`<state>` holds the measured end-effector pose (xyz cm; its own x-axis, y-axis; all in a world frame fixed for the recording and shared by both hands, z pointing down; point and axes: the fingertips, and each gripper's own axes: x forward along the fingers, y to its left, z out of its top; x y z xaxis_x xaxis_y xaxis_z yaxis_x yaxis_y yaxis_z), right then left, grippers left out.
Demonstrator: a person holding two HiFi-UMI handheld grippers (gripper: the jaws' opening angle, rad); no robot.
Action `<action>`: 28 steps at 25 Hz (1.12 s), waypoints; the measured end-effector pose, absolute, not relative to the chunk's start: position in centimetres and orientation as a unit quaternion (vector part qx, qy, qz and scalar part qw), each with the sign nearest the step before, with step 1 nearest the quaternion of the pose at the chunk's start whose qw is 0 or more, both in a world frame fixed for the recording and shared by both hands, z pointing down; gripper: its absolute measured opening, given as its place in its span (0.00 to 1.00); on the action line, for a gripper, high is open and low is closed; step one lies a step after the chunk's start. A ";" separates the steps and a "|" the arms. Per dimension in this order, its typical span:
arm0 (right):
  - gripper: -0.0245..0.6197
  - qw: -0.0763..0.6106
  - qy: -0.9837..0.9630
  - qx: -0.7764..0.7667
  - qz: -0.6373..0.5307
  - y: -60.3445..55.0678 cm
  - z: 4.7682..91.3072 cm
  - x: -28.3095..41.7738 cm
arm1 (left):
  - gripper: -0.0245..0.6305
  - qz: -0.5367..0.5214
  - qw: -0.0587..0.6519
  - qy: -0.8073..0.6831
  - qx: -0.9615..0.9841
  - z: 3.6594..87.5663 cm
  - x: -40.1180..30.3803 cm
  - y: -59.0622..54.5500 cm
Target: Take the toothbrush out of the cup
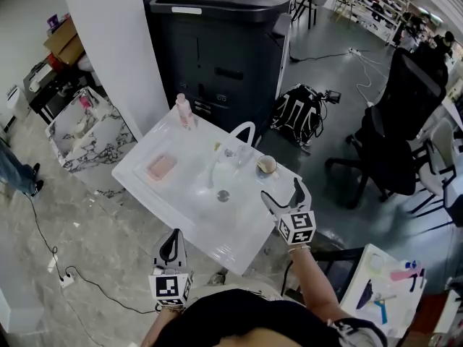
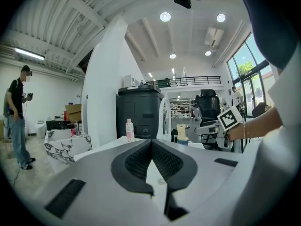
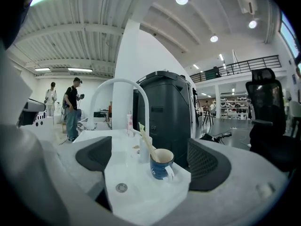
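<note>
Where the head view looks steeply down, a white sink [image 1: 145, 166] stands on a marbled floor in front of a black printer [image 1: 217, 42]. On the sink's far right corner sits the cup [image 1: 266, 165], just beside a white arched tap [image 1: 242, 132]. A pink bottle [image 1: 184, 110] stands at the far left corner and a pink soap [image 1: 160, 168] lies on the left ledge. The right gripper [image 1: 283, 196] hovers over the sink's right edge, near the cup but apart from it, while the left gripper [image 1: 172, 246] hangs low at the near edge, well apart from the cup.

In the left gripper view, the left gripper [image 2: 151, 142] has its two dark pads pressed together with nothing between them. Beyond them the cup [image 2: 181, 140] shows small, with the right gripper's marker cube [image 2: 230, 118] to its right.

In the right gripper view, the right gripper [image 3: 150, 161] has its jaws spread wide and holds nothing. The blue cup [image 3: 161, 166] stands ahead, framed between them and touching neither. The toothbrush [image 3: 146, 142] stands inside it, leaning up and to the left, out over the rim. The drain [image 3: 122, 187] lies in front of the cup, and two people [image 3: 73, 107] stand far off at the left
</note>
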<state>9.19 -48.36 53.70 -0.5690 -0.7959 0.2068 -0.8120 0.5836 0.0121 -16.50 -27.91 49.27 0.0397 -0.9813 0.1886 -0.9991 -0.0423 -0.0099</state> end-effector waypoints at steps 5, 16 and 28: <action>0.81 0.129 -0.892 0.432 0.026 -51.5 55.8 7.7 | 0.04 0.068 0.063 -0.691 0.717 49.1 -16.2 -28.5; 0.77 0.171 -0.897 0.400 0.080 -56.6 60.5 4.3 | 0.04 0.068 0.077 -0.710 0.696 49.2 -17.2 -27.5; 0.35 0.170 -0.891 0.406 0.114 -59.8 61.7 4.8 | 0.04 0.068 0.081 -0.713 0.693 49.3 -17.2 -27.0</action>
<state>4.75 -59.77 61.68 -0.6119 -0.6853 0.3948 -0.7625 0.6438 -0.0643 -17.19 -27.00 49.28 -0.0269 -0.9772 0.2104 -0.9994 0.0307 0.0148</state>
